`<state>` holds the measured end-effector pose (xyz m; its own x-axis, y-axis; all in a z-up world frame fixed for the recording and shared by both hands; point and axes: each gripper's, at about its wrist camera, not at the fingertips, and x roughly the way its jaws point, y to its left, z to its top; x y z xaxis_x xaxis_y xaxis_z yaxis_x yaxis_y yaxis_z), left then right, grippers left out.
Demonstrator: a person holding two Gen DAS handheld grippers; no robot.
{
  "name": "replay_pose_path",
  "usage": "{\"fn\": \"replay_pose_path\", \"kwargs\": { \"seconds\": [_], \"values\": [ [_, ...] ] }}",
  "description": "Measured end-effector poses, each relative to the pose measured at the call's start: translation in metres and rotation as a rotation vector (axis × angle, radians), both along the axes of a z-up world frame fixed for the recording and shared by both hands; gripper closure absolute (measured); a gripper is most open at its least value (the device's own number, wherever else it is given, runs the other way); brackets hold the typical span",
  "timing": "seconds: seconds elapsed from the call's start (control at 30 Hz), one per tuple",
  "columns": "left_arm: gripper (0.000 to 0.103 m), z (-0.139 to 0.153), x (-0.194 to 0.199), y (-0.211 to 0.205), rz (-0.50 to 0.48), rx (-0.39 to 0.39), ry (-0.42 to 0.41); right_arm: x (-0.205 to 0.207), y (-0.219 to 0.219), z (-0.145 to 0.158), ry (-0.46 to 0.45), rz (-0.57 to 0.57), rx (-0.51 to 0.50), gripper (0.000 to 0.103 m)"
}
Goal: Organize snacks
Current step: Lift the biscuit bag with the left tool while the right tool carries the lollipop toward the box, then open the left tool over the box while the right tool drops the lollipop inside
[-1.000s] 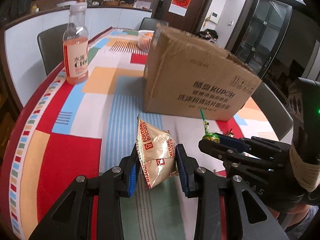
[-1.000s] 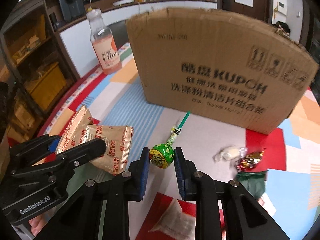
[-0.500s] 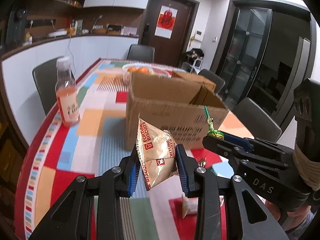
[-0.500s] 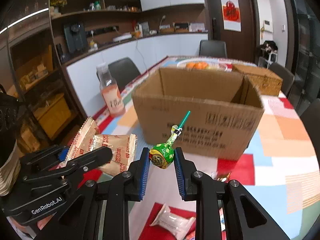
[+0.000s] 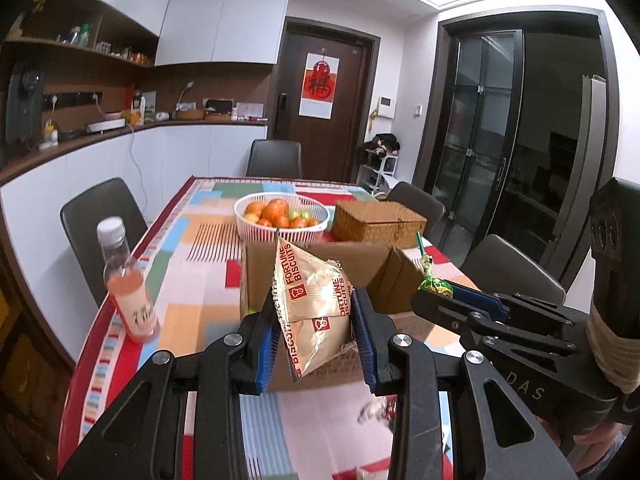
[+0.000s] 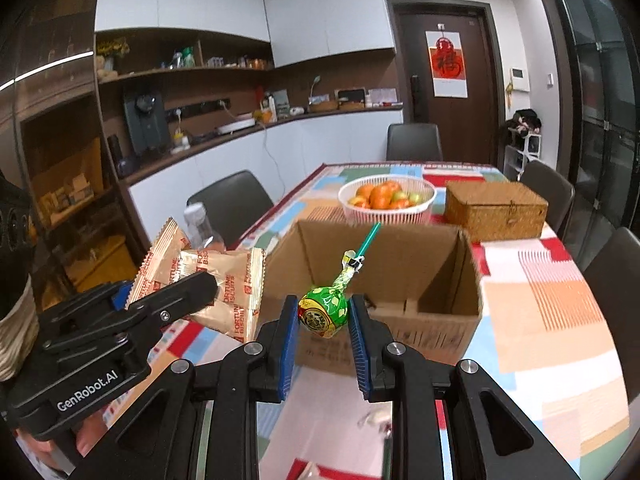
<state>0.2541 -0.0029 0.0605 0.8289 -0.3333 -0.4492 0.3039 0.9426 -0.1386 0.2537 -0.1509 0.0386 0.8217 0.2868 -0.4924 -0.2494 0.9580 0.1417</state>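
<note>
Currently left gripper [image 5: 314, 334] clamped on biscuit packet [image 5: 316, 304], centre frame; right gripper [image 6: 323, 332] clamped on lollipop [image 6: 323, 310]. Both raised before open cardboard box [image 6: 436, 280]. Neither dropped yet; loose sweets [image 5: 376, 410] remain on table [image 5: 200, 308], lower right.

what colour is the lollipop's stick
Teal green; the lollipop stick shows best in the right wrist view, slanting up over the cardboard box.

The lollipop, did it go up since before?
Yes. The lollipop, pinched in the right tongs, rose from table level to above the cardboard box rim; the box's inside now shows.
</note>
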Motion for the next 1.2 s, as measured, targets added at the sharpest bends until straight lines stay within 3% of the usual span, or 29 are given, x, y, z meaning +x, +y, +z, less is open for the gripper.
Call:
{"fn": "replay_pose_path", "kwargs": {
  "seconds": [0.27, 0.6, 0.7, 0.73, 0.77, 0.83, 1.13, 1.2],
  "values": [
    [0.069, 0.004, 0.039, -0.014, -0.008, 0.022, 0.016, 0.034, -0.011, 0.015, -0.008, -0.023, -0.017, 0.077],
    [0.069, 0.003, 0.09, -0.032, -0.011, 0.064, 0.064, 0.077, -0.024, 0.013, 0.037, -0.058, -0.031, 0.077],
    [0.064, 0.004, 0.107, -0.037, 0.01, 0.085, 0.085, 0.09, -0.027, 0.013, 0.048, -0.071, -0.033, 0.077],
    [0.054, 0.004, 0.111, -0.037, 0.031, 0.101, 0.091, 0.093, -0.028, 0.013, 0.051, -0.077, -0.029, 0.076],
    [0.049, 0.004, 0.11, -0.037, 0.048, 0.111, 0.09, 0.097, -0.029, 0.013, 0.052, -0.084, -0.027, 0.074],
    [0.046, 0.005, 0.103, -0.035, 0.057, 0.115, 0.073, 0.1, -0.031, 0.013, 0.07, -0.112, -0.031, 0.056],
    [0.039, 0.007, 0.045, -0.034, 0.014, 0.121, 0.038, 0.056, -0.036, 0.015, 0.006, -0.122, -0.059, 0.056],
    [0.039, 0.006, 0.031, -0.035, -0.001, 0.117, 0.041, 0.041, -0.037, 0.015, -0.007, -0.12, -0.051, 0.05]
  ]
}}
